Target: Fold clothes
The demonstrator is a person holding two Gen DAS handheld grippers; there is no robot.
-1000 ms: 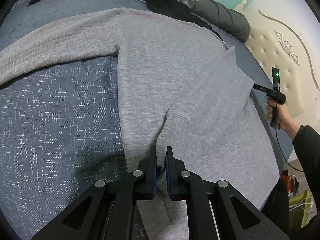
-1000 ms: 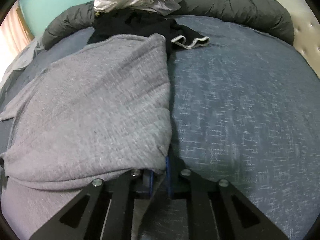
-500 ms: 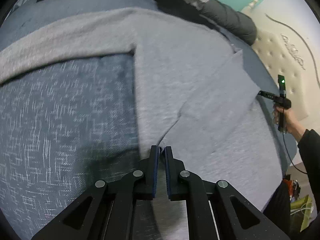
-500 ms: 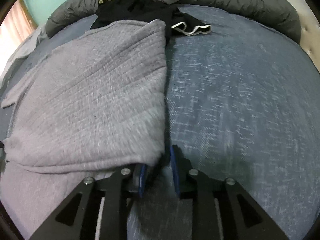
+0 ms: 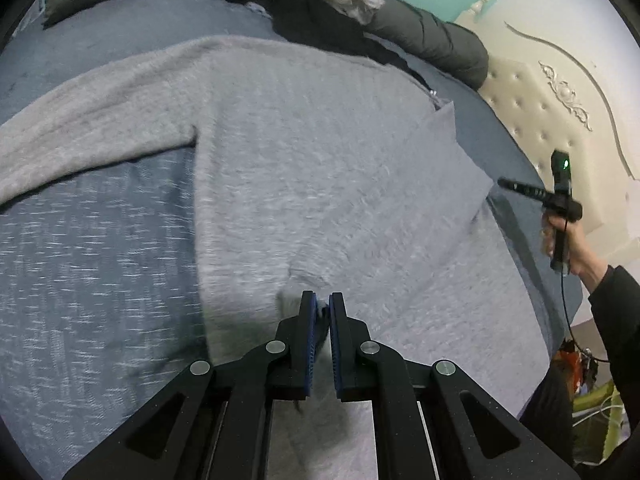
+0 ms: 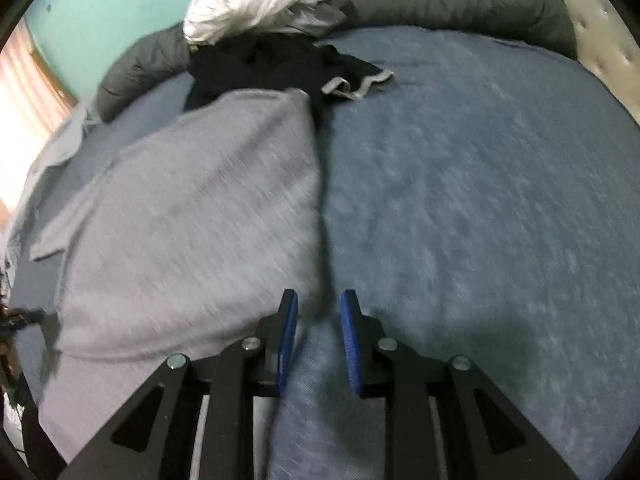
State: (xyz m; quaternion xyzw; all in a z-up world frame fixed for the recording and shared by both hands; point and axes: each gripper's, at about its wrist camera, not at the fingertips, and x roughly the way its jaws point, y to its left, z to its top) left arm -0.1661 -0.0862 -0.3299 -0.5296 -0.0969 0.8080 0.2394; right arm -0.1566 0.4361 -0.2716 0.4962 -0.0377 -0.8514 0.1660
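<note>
A grey knit sweater (image 5: 320,160) lies spread on the blue bed cover (image 5: 100,260), one side folded over onto its body. My left gripper (image 5: 322,308) is shut on a pinch of the sweater's grey fabric near its lower edge. In the right wrist view the folded sweater (image 6: 200,220) lies left of my right gripper (image 6: 318,304). Its blue pads stand apart above the fold's near corner and grip nothing. The left wrist view also shows the right gripper (image 5: 502,183), just off the fold's right corner, held by a person's hand (image 5: 572,248).
A pile of white cloth (image 6: 256,4) and black garments (image 6: 272,68) sits at the far side of the bed, before a dark grey padded roll (image 6: 460,0). A cream tufted headboard (image 5: 560,120) stands to the right. Bare blue cover (image 6: 460,200) stretches right of the sweater.
My right gripper has opened, let go of the sweater's edge and drawn slightly back from it. My left gripper keeps its pinch and has shifted a little with the fabric.
</note>
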